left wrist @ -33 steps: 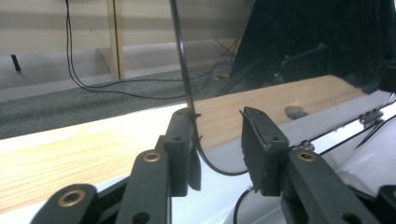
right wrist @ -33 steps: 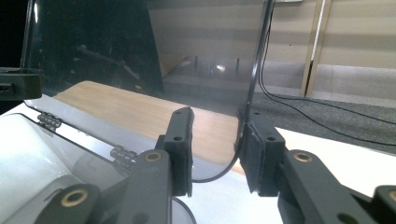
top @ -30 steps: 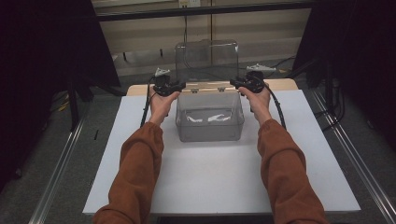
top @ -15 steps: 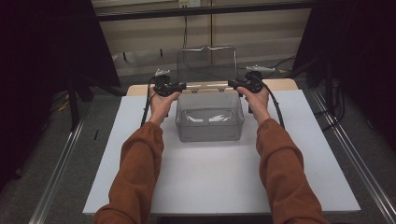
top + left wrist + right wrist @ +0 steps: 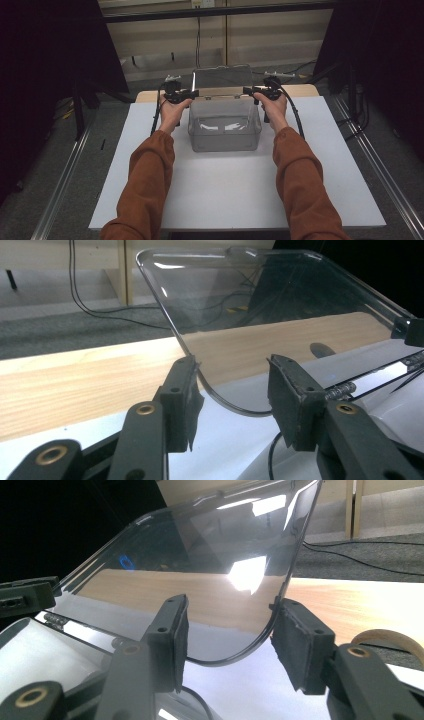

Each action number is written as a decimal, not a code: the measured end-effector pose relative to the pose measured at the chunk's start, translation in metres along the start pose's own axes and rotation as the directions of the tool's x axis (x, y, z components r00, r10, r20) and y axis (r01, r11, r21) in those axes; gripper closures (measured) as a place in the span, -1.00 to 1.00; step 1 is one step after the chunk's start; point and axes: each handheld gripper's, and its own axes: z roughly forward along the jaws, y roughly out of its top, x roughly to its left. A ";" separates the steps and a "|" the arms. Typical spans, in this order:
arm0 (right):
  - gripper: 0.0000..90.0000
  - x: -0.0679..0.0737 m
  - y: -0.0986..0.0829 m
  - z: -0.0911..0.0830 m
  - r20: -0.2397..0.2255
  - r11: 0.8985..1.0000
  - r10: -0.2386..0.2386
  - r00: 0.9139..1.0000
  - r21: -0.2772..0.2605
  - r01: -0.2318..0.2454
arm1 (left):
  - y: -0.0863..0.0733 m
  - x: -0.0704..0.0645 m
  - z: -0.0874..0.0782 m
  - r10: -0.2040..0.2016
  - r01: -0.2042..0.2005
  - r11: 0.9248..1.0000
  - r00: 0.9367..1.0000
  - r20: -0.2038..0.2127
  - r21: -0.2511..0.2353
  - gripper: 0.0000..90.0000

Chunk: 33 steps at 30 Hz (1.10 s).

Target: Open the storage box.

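A clear plastic box (image 5: pixel 225 132) stands at the far middle of the white table top (image 5: pixel 225 195), with pale shapes inside it. Its hinged clear lid (image 5: pixel 222 79) leans back behind it. My left gripper (image 5: pixel 192 93) is at the lid's left corner and my right gripper (image 5: pixel 248 90) at its right corner. In the left gripper view the open left gripper (image 5: pixel 232 390) straddles the lid's (image 5: pixel 260 300) rounded corner, whose edge touches one pad. In the right gripper view the right gripper (image 5: pixel 230 630) is open around the lid's (image 5: pixel 200 555) other corner.
A pale wooden strip (image 5: pixel 150 96) runs along the table's far edge. A roll of tape (image 5: pixel 390 642) lies near the right gripper. Cables (image 5: pixel 100 305) trail over the grey floor behind, and metal rails (image 5: pixel 65 185) flank the table.
The lid has tipped further back and now stands lower behind the box. Both grippers have stayed at its corners, hardly moving.
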 end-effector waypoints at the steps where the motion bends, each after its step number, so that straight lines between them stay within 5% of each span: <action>1: 0.07 0.000 0.000 0.000 0.004 1.000 -0.006 1.000 -0.001 0.006 | 0.000 0.000 0.000 -0.002 0.002 1.000 1.000 0.000 0.001 0.23; 33: 0.00 0.004 -0.006 0.007 0.032 0.997 0.068 0.997 -0.029 -0.067 | -0.003 0.002 0.002 -0.011 0.011 1.000 1.000 0.009 -0.017 0.22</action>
